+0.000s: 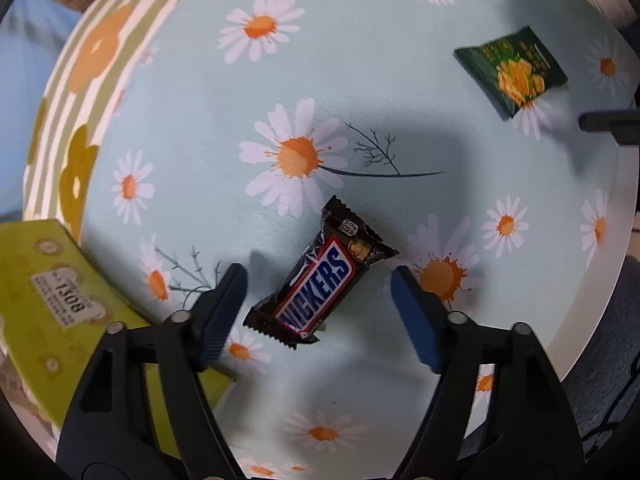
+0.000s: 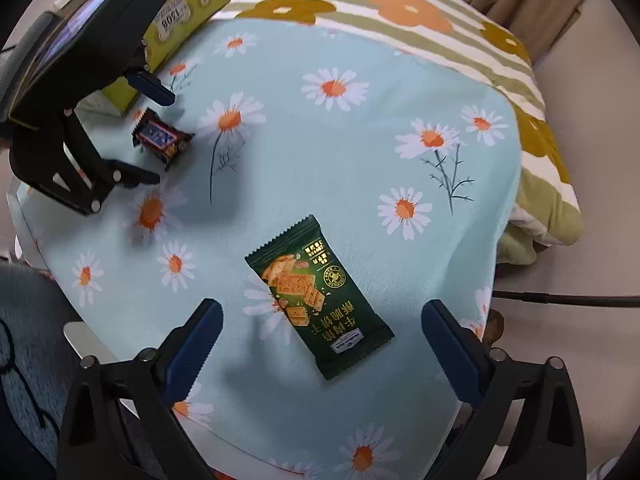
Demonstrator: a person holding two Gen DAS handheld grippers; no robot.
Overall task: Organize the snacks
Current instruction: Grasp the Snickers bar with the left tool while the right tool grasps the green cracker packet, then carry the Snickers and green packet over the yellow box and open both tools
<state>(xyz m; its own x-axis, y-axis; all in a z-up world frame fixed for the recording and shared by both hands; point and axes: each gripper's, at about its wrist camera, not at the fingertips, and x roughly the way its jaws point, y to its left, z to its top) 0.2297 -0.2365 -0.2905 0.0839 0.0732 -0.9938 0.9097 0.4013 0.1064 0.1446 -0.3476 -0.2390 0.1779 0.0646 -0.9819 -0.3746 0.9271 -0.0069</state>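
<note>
Snickers bar [image 1: 322, 279] lies flat on the daisy-print tablecloth [image 1: 360, 60] covering the table, between the spread fingers of the left gripper [image 1: 319, 292], which touch nothing. Just beside the bar, on its far side from the cracker packet, stands a yellow-green box [image 1: 48, 304]. Well apart from the Snickers lies a dark green cracker packet [image 2: 318, 298], flat on the cloth, with the right gripper [image 2: 322, 334] spread wide around its near end and not touching it. Beyond the Snickers, a striped flower-print blanket [image 2: 400, 12] borders the table.
</note>
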